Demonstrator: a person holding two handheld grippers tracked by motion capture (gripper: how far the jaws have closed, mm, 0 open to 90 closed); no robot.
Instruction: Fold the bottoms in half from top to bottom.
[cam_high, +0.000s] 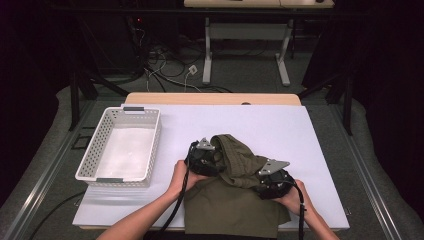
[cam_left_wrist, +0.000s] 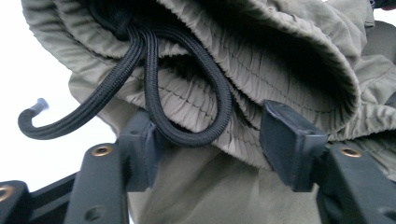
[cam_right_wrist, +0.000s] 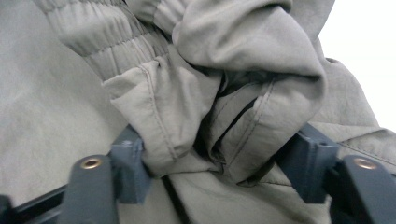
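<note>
High view: olive shorts (cam_high: 232, 200) lie at the near edge of the white table (cam_high: 280, 125), waistband folded up between both grippers. Left gripper (cam_left_wrist: 208, 140) pinches the elastic waistband (cam_left_wrist: 261, 70) beside the black drawstring (cam_left_wrist: 154, 84). Right gripper (cam_right_wrist: 219, 158) pinches a bunched fold of cloth. A white basket (cam_high: 95, 155) sits left.

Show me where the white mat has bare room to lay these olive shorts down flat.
Bare mat runs along the far edge and down the right side of the olive shorts. A narrow strip lies between the white basket and the left gripper. The near middle is crowded with shorts, hands and the right gripper.
</note>
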